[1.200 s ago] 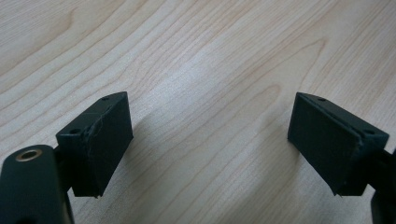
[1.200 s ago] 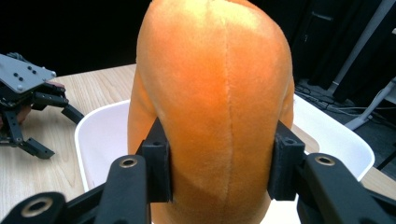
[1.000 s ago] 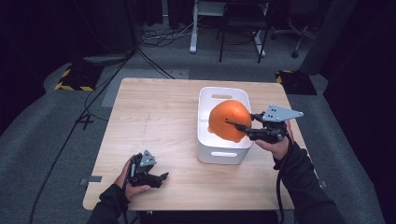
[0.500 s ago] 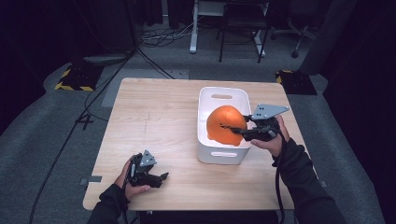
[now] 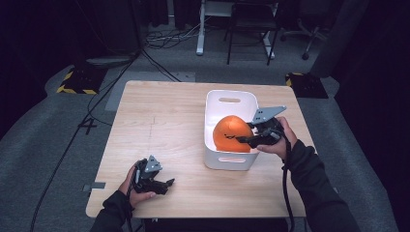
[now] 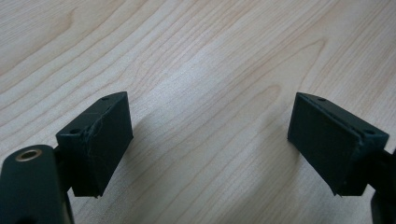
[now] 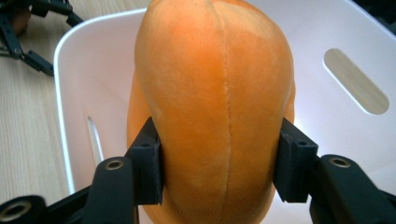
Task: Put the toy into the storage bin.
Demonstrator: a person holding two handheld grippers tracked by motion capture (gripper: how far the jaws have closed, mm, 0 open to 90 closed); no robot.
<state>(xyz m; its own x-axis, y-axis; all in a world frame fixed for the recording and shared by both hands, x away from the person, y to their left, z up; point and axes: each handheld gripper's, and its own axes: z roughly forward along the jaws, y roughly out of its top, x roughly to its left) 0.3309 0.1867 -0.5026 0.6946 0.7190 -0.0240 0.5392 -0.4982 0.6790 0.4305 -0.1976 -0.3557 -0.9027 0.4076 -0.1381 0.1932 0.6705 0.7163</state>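
An orange plush ball [image 5: 233, 134] sits low inside a white plastic bin [image 5: 216, 104] on the right half of the wooden table. My right gripper [image 5: 241, 139] reaches over the bin's right wall and is shut on the plush. In the right gripper view its two black pads [image 7: 145, 169] press into both sides of the soft orange plush [image 7: 215, 93], inside the bin [image 7: 84, 70]. My left gripper [image 5: 165, 185] rests near the table's front left, held in a hand. In the left gripper view its pads [image 6: 95, 140] stand wide apart over bare wood, nothing between them.
The wooden table [image 5: 159, 121] has free room across its left and middle. The bin has slot handles [image 5: 229, 100] in its end walls. Beyond the table lie grey floor, cables [image 5: 145, 53], a hazard-striped block [image 5: 77, 79] and chair legs.
My right gripper has lowered the orange plush deeper into the bin and moved slightly toward the front. The left gripper has stayed put.
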